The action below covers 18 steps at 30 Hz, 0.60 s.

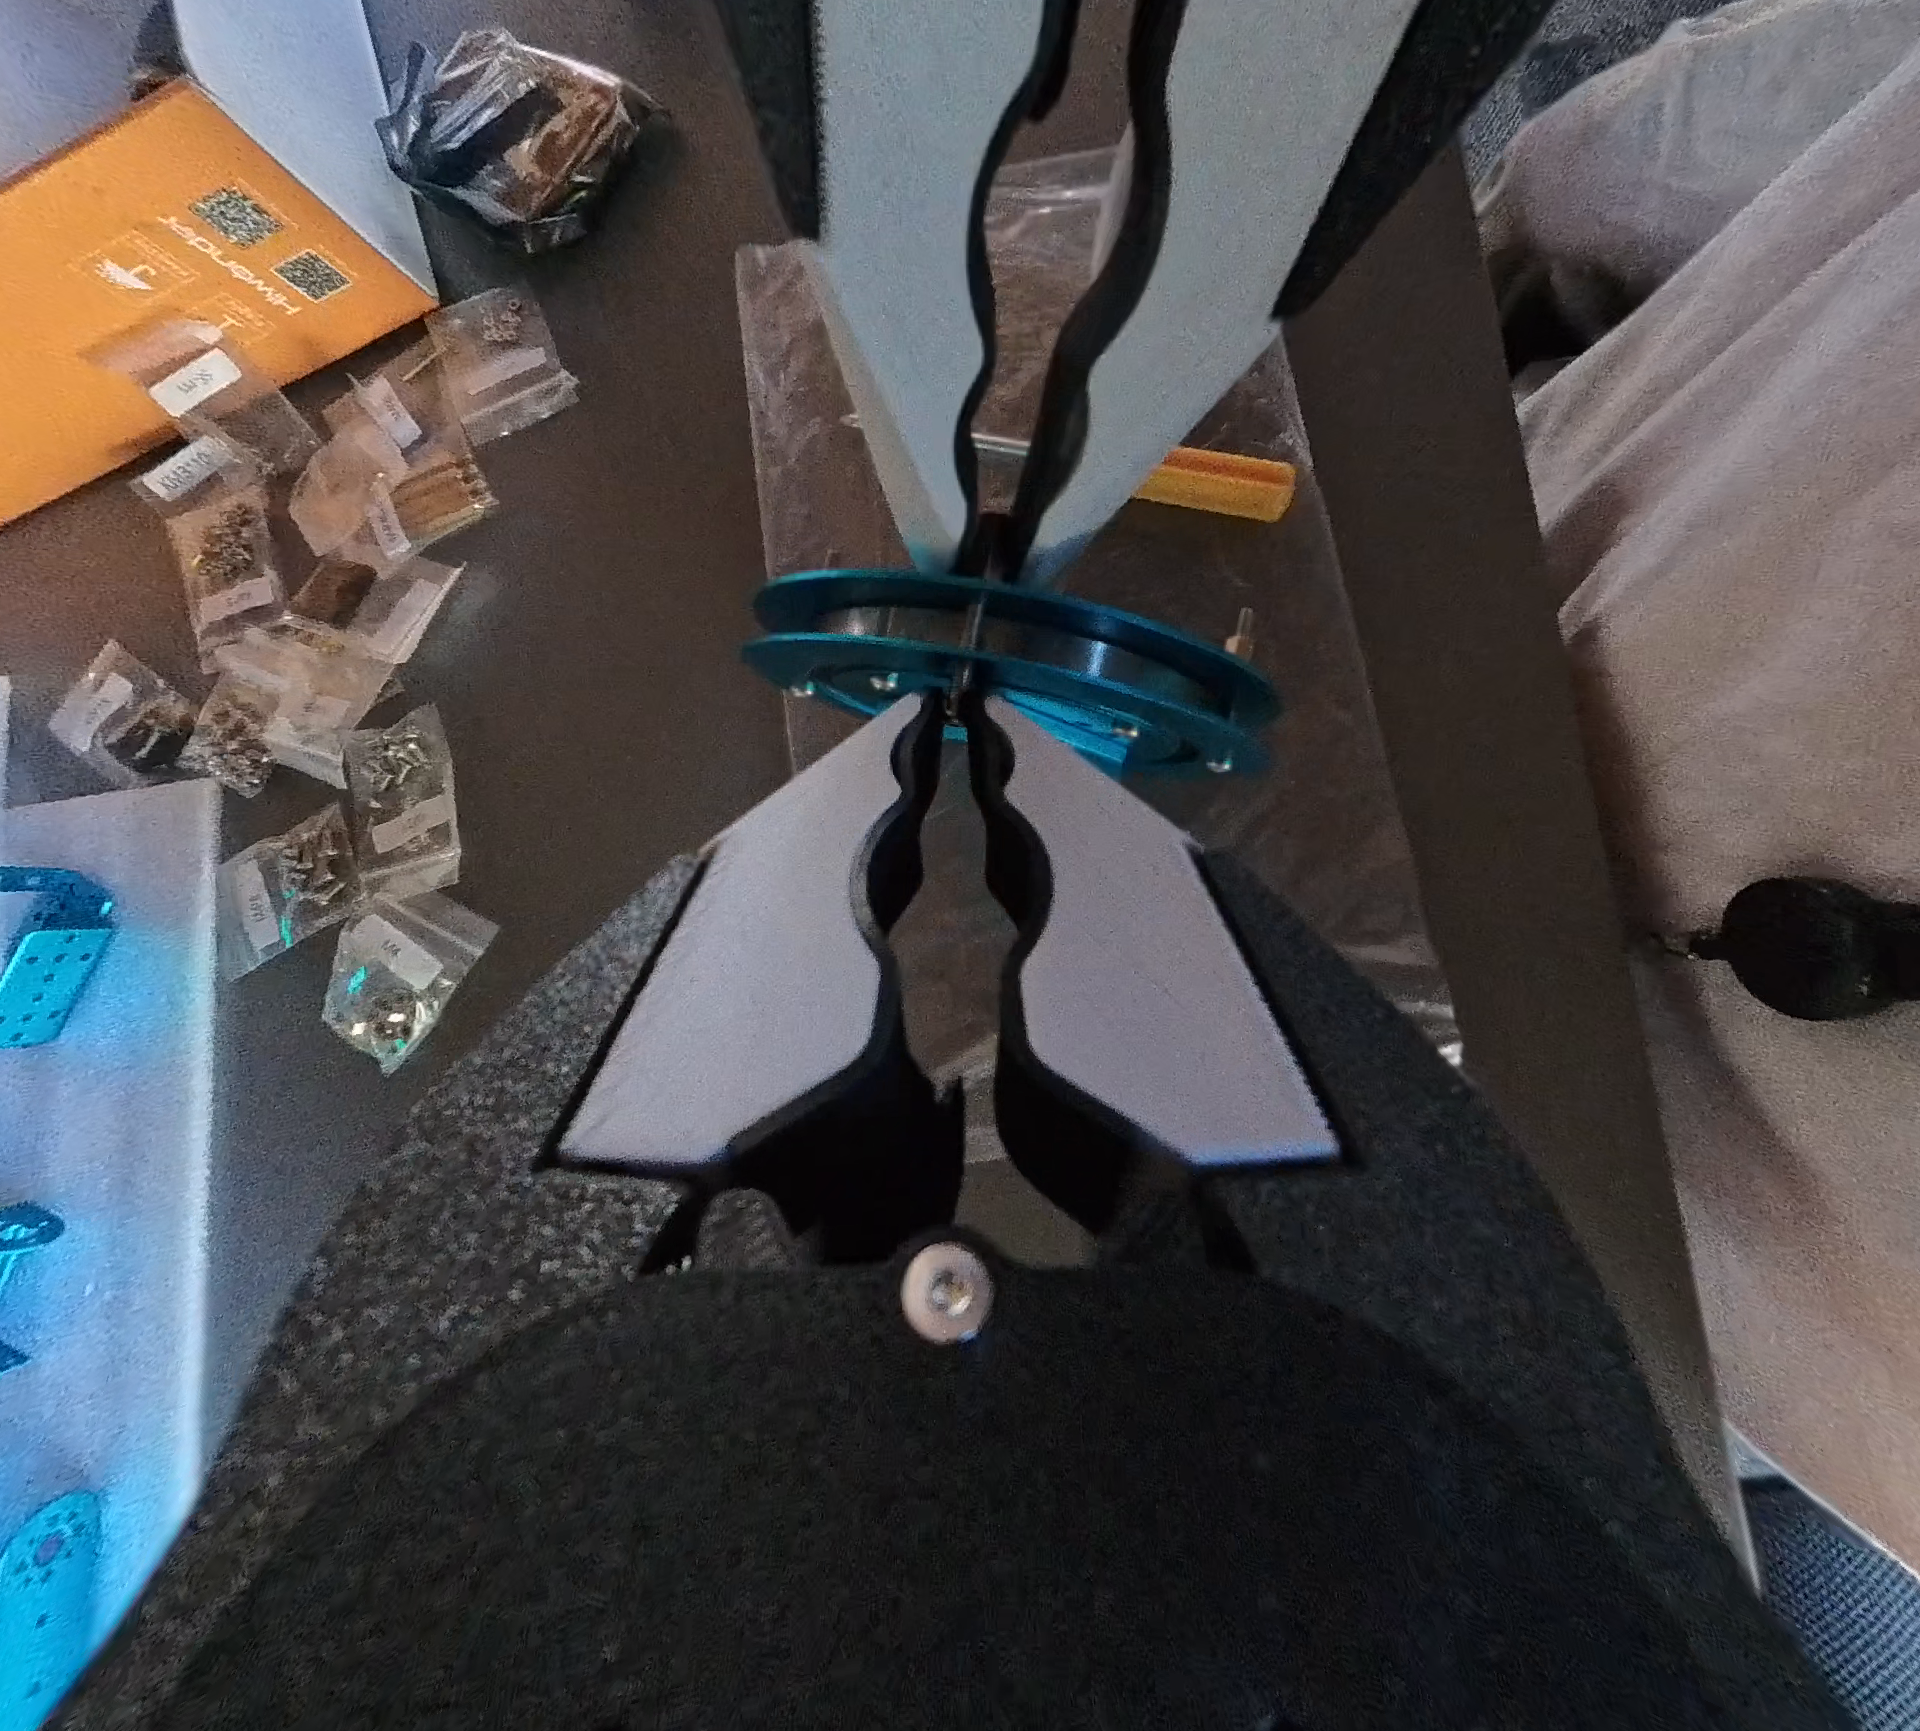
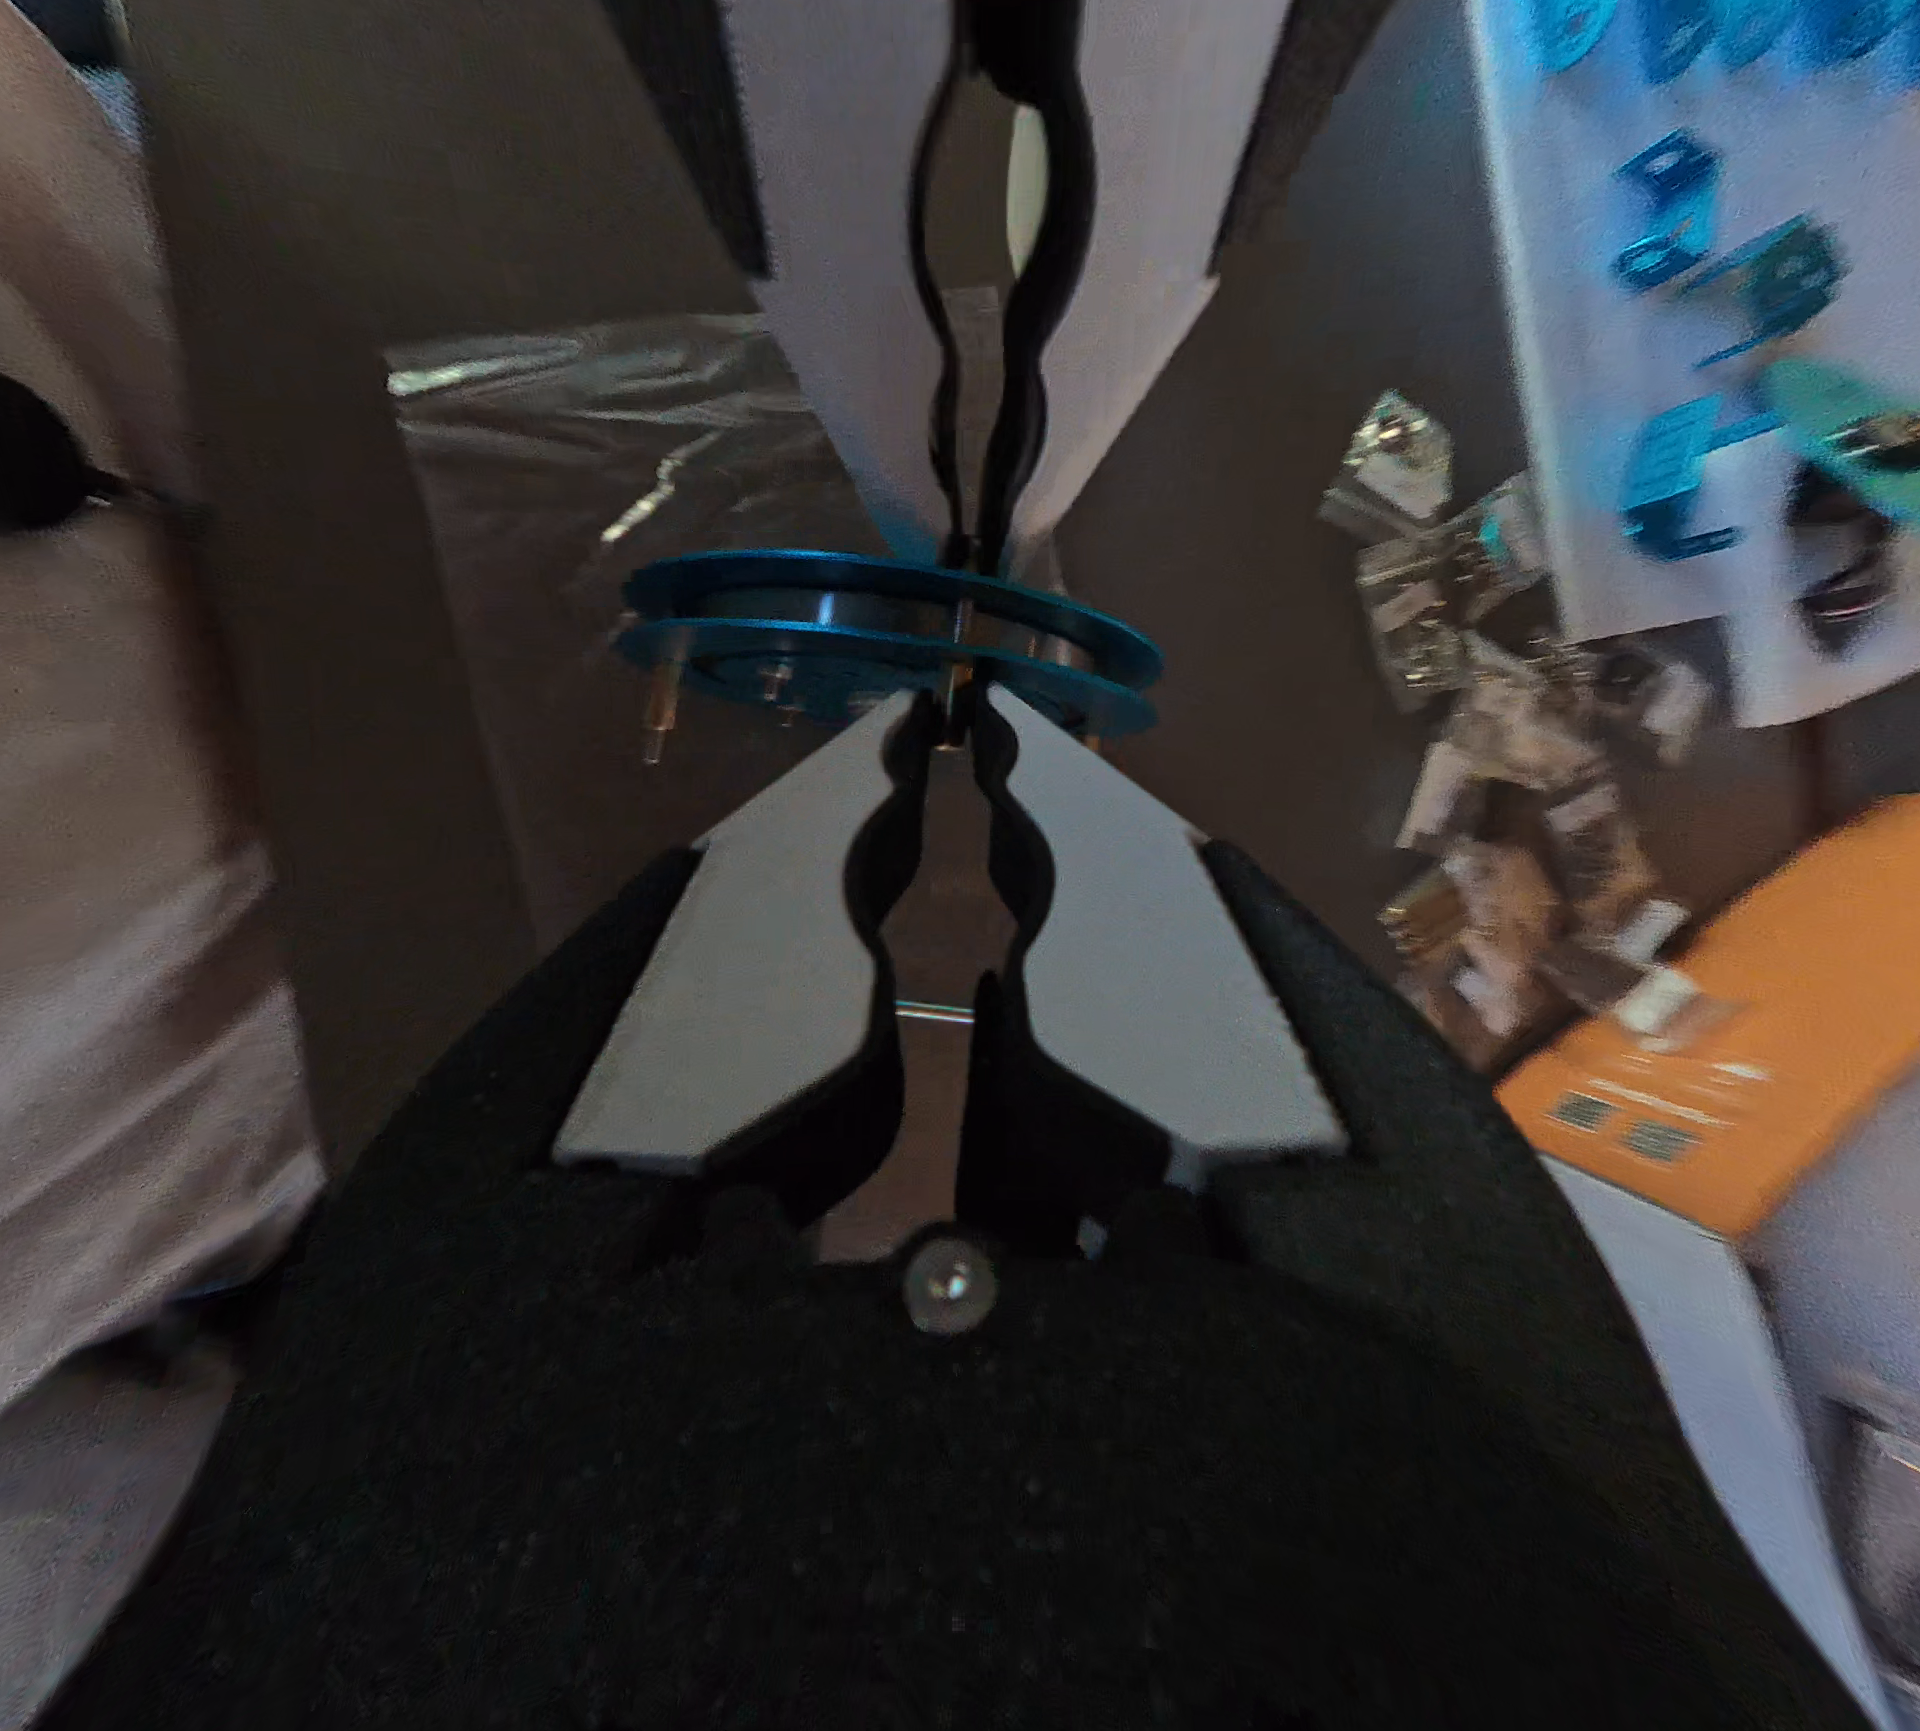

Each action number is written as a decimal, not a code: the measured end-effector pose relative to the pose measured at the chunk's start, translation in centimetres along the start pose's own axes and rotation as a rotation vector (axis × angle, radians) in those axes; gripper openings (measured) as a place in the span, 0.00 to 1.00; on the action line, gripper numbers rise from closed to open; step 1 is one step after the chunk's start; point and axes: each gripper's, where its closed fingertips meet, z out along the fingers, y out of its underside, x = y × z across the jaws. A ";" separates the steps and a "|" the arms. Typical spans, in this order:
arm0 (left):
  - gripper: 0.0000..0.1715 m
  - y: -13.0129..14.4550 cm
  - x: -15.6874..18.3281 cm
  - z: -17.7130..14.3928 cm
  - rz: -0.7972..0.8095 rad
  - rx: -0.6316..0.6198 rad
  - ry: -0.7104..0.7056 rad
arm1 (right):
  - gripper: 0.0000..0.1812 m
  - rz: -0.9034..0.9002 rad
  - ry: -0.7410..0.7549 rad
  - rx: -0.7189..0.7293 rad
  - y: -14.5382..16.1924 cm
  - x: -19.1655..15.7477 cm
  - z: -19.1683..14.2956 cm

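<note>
Both grippers met tip to tip at a blue two-disc assembly (image 1: 1013, 679) held above a clear plastic sheet (image 1: 821, 393) on the dark table (image 1: 644, 538). The left gripper (image 1: 954, 713) was closed on a thin pin (image 1: 971, 642) at the discs' rim; the right gripper (image 2: 951, 717) was closed on the same pin from the opposite side. Bags of screws (image 1: 312, 663) and an orange box (image 1: 135, 279) lay nearby.

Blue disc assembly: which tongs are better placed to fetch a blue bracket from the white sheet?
Left, probably. The blue brackets lie beside the left tongs' base; from the right tongs they sit far ahead. Both clamp the disc assembly.
</note>
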 end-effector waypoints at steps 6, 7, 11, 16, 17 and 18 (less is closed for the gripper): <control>0.01 -1.1 -0.1 0.6 0.640 0.010 -0.431 | 0.02 0.417 -0.433 -0.025 0.8 -0.9 -0.7; 0.01 -1.3 -0.2 0.6 0.804 -0.002 -0.585 | 0.02 0.634 -0.631 -0.008 0.7 -1.3 -1.1; 0.01 -1.4 -1.2 0.4 0.857 -0.019 -0.732 | 0.02 1.005 -1.045 0.110 -0.1 -1.7 -1.6; 0.02 -0.4 -0.9 0.4 0.399 0.050 -0.448 | 0.02 0.556 -0.608 0.158 -0.2 -1.3 -0.4; 0.02 -0.2 -0.7 0.3 0.355 0.062 -0.407 | 0.03 0.469 -0.547 0.177 -0.4 -1.5 -0.2; 0.02 0.0 -0.6 0.2 0.321 0.068 -0.374 | 0.03 0.404 -0.504 0.191 -0.7 -1.7 -0.1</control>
